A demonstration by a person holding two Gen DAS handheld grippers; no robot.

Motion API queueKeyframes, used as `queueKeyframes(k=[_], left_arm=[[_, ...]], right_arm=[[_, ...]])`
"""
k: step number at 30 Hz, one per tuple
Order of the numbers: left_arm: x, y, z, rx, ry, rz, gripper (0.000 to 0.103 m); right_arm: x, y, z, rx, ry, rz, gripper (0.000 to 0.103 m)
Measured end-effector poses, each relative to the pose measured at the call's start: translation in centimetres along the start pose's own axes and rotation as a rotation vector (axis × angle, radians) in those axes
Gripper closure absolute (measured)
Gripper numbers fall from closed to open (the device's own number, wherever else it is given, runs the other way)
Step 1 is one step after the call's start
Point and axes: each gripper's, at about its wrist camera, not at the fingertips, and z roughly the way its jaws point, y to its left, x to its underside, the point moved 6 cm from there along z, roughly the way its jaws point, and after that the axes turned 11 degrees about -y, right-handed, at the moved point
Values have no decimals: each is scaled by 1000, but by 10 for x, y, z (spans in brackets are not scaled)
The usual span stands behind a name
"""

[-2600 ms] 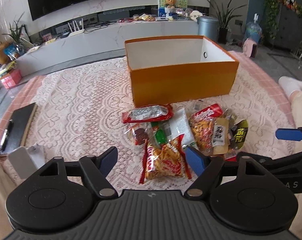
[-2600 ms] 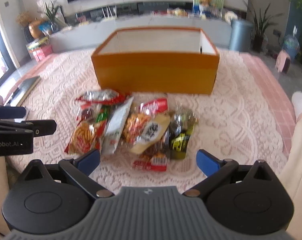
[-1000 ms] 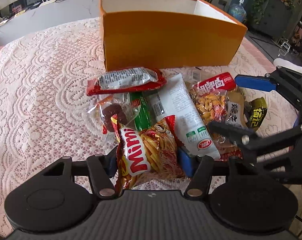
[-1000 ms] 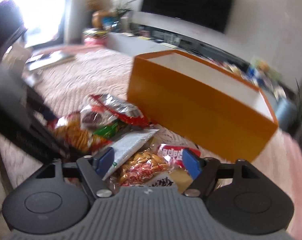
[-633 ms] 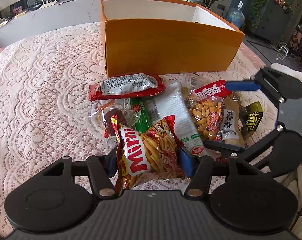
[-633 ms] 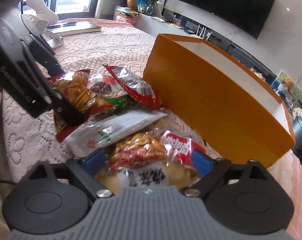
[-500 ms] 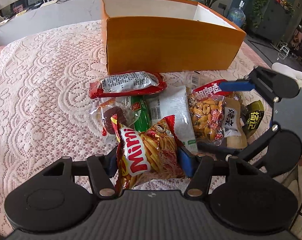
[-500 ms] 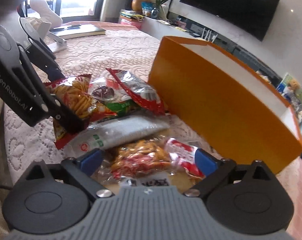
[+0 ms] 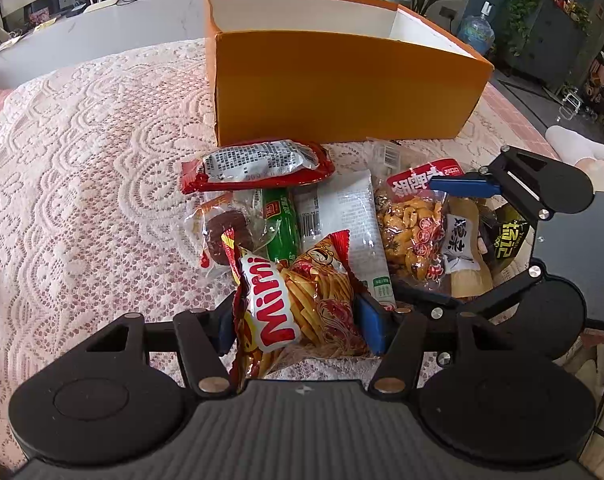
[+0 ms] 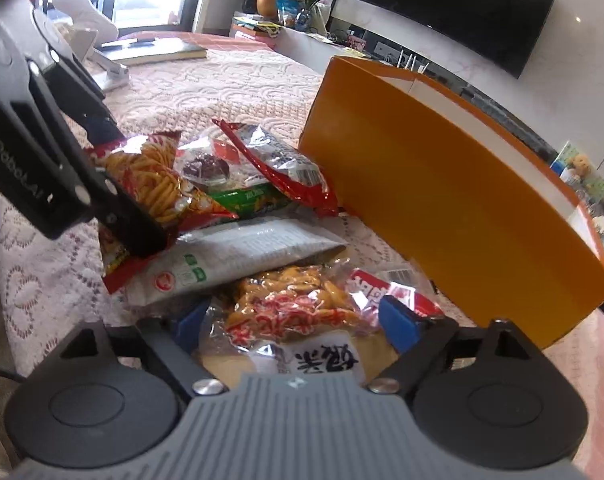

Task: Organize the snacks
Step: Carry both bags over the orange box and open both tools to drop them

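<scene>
The left tool (image 9: 297,326) pinches the Mimi bag (image 9: 297,304) at the near edge of the snack pile on the lace-covered counter (image 9: 81,184). The right tool (image 10: 291,326) is closing around the peanut bag (image 10: 289,304), pads not yet pressing. The orange box (image 9: 342,84) stands just behind the pile.

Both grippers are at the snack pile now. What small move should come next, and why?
Probably finish closing the right gripper: its jaws are closing around the clear peanut bag but do not visibly press it yet. The left gripper already pinches the Mimi bag, and the orange box stands open just behind.
</scene>
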Motion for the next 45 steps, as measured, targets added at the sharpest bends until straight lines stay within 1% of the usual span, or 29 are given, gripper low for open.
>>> queueKeyframes(k=[5,10,13,17,21,25,30,35,38,41,45], left_arm=[[-2,0,-6,4,-10,-12,35],[-2,-3,-13,-6,-25,-13,35],[-2,-6,-17,-5,-31,-10,35],[-4,-9,-24,-4,-48,-8,35],[-9,-12,-35,-2,-92,-5,35],[-17,-14,-47,-13,-131,14,35],[-40,-15,-62,-13,-176,11,35],[-73,-21,-64,-61,-206,98,35],[-96,-24,-61,-53,-222,143,35],[-117,-25,-53,-24,-233,170,35],[-147,-28,-32,-9,-207,218,35]], right_arm=[[-1,5,-9,41,6,-31,24],[-1,8,-25,84,26,-16,25],[-3,10,-38,137,29,-7,25],[-4,8,-56,211,30,39,26],[-10,2,-76,274,0,56,26],[-22,-6,-93,306,-45,84,26],[-41,-22,-108,306,-96,128,26],[-68,-43,-109,297,-140,154,26],[-87,-60,-107,288,-160,170,26],[-104,-83,-100,275,-161,200,26],[-120,-122,-79,243,-126,296,26]])
